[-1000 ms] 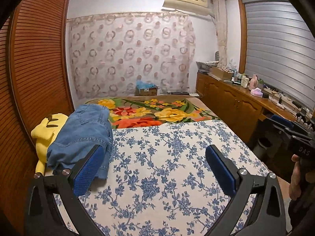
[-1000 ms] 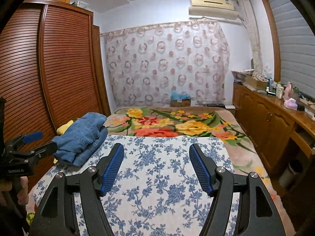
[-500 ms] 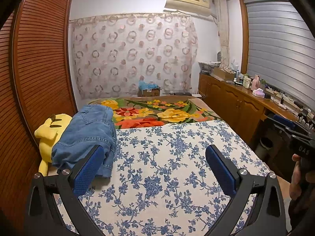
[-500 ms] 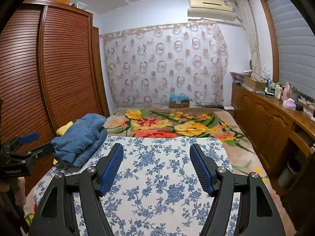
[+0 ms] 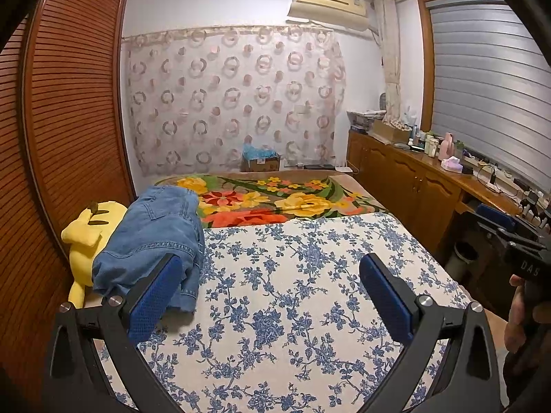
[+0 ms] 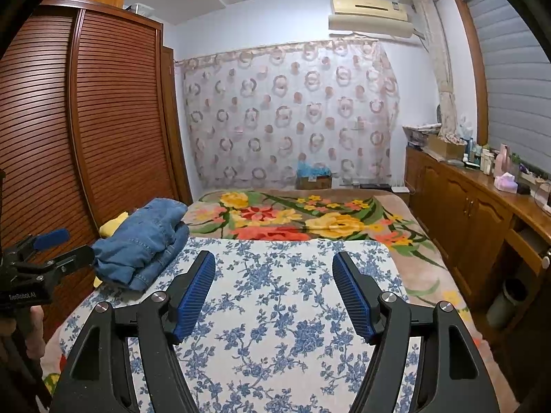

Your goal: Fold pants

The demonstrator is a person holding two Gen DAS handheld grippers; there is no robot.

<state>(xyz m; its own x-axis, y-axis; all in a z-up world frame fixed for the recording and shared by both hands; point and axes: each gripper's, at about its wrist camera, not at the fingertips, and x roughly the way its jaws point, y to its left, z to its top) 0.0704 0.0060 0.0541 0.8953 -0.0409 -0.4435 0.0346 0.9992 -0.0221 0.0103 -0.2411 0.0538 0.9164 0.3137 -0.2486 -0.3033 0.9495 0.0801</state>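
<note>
Nothing much has shifted since a second ago; both hands hover as before, tongs empty.

Left wrist view: the left gripper (image 5: 272, 287) stands spread over the floral sheet (image 5: 292, 292). The jeans (image 5: 155, 237) lie bunched at ten o'clock, just past the left pad, long axis running toward twelve, partly on a yellow plush toy (image 5: 87, 241).

Right wrist view: the right gripper (image 6: 273, 292) is spread too; the jeans (image 6: 144, 241) sit farther off at ten o'clock. I judge the left hand nearer.

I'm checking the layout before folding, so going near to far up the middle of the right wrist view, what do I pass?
Right claw, open and empty → blue-flowered sheet → bright floral blanket → cardboard box → ring-patterned curtain.
</note>
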